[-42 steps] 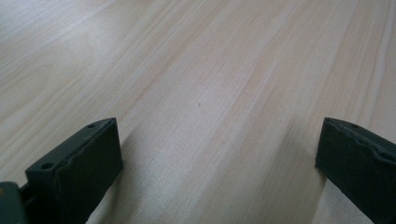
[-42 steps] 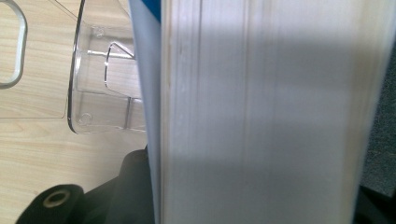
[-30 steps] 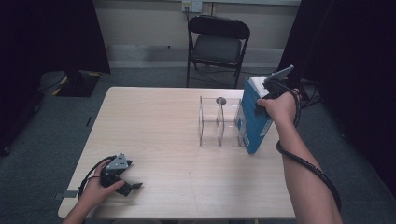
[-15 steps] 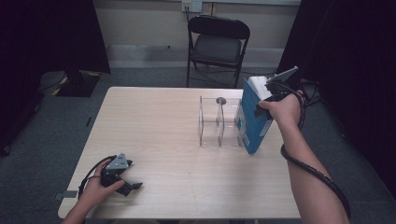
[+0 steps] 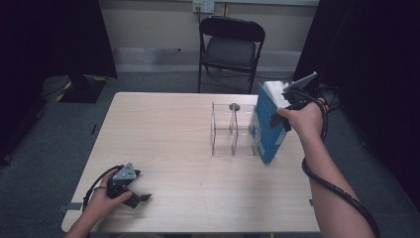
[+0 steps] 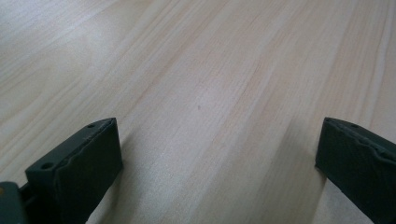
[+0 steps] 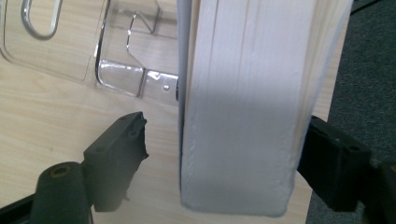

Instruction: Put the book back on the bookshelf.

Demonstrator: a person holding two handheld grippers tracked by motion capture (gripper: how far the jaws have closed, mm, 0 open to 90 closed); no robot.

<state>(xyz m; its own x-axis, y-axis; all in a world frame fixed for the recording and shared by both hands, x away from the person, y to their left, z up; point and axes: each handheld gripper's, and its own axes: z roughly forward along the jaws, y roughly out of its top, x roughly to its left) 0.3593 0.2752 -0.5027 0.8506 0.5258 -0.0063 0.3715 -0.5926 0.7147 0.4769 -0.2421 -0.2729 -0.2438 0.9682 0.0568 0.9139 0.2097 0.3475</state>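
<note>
From the high view, a thick book (image 5: 266,130) with a blue cover and white page edges stands upright and slightly tilted on the light wooden table (image 5: 173,129), touching the right end of a clear plastic rack (image 5: 233,130). The right gripper (image 5: 280,110) sits at the book's top edge. The left gripper (image 5: 140,198) rests on the table near the front left corner, well apart from the book.

In the left gripper view, its jaws stand wide apart over bare wood.

In the right gripper view, the book's white page block (image 7: 243,107) stands between the jaws, which have just been opening; the left jaw is clear of the cover, the right one sits close against the pages.
</note>
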